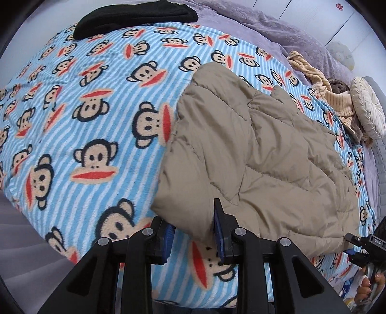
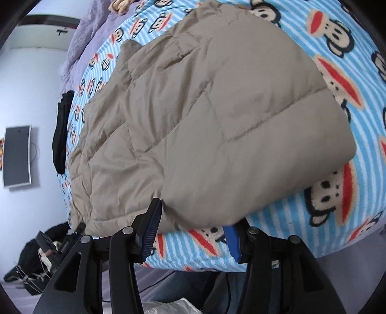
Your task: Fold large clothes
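A tan quilted puffer jacket (image 1: 253,154) lies folded lengthwise on a blue striped monkey-print blanket (image 1: 84,120) that covers a bed. My left gripper (image 1: 193,229) is open at the jacket's near left corner, and the corner's padding sits between its blue-padded fingers. In the right wrist view the jacket (image 2: 205,108) fills the middle. My right gripper (image 2: 193,231) is open wide at the near hem, with the puffy edge resting between and over its fingers. The right gripper (image 1: 357,246) also shows at the far right of the left wrist view, held by a hand (image 1: 369,287).
A black garment (image 1: 135,17) lies at the blanket's far edge. A purple blanket (image 1: 265,29), a yellow striped garment (image 1: 320,82) and a round cream cushion (image 1: 369,108) sit along the right side. On the wall hangs a flat screen (image 2: 17,157), and dark items (image 2: 36,253) lie on the floor.
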Available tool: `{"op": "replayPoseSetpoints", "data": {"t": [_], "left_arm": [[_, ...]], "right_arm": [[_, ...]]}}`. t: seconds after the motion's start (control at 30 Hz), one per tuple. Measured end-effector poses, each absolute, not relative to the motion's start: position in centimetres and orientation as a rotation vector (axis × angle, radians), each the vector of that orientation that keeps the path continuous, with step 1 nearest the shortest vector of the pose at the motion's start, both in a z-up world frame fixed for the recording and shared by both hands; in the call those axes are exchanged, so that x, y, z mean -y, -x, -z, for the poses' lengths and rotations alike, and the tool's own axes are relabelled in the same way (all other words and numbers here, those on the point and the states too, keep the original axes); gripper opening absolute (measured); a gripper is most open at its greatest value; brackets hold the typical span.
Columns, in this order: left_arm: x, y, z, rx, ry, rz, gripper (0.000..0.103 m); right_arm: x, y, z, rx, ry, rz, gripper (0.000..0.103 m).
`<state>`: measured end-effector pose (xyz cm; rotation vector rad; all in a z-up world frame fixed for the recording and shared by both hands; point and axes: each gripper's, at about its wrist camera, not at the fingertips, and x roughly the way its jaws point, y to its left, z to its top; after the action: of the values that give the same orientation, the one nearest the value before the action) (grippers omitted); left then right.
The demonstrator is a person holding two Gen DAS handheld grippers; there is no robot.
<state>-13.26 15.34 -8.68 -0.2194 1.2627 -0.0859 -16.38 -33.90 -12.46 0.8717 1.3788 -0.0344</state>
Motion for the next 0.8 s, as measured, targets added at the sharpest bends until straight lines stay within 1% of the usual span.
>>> {"op": "replayPoseSetpoints", "data": {"t": [0.07, 0.1, 0.13, 0.17, 0.3, 0.4, 0.47, 0.53, 0.63, 0.8], "left_arm": [[-15.6, 13.4, 7.9, -1.237, 0.204, 0.051, 0.03], [-15.7, 13.3, 7.6, -1.225, 0.198, 0.036, 0.03], [-15.7, 13.2, 7.3, -1.212, 0.188, 0.017, 0.03], [-15.7, 13.0, 7.1, -1.198, 0.175, -0.004, 0.03], [-15.9, 11.6, 7.9, -1.198, 0.144, -0.016, 0.03], [-15.5, 10.6, 11.5, -1.291, 0.042, -0.048, 0.03], [-15.7, 10.4, 14.1, -1.363, 0.034, -0.049, 0.03], [-15.9, 10.5, 15.4, -1.394, 0.028, -0.048, 0.031], [-15.7, 10.5, 14.9, -1.401, -0.001, -0.058, 0.031], [-15.2, 11.1, 12.3, -1.39, 0.007, -0.056, 0.031]], "right_arm": [[32.9, 16.2, 11.1, -1.387, -0.797, -0.023, 0.054], [32.5, 16.3, 10.5, -1.383, -0.769, -0.052, 0.052], [32.1, 16.3, 9.9, -1.369, -0.749, -0.094, 0.046], [31.7, 16.5, 9.3, -1.359, -0.733, -0.118, 0.043], [31.5, 15.1, 8.8, -1.326, -0.678, -0.064, 0.043], [31.3, 13.8, 10.7, -1.37, -0.619, 0.032, 0.043], [31.5, 13.7, 12.1, -1.41, -0.614, 0.077, 0.043], [31.7, 13.7, 13.0, -1.429, -0.643, 0.092, 0.043], [31.7, 13.7, 13.8, -1.448, -0.654, 0.117, 0.043], [31.1, 13.4, 13.9, -1.45, -0.689, 0.131, 0.044]]}}
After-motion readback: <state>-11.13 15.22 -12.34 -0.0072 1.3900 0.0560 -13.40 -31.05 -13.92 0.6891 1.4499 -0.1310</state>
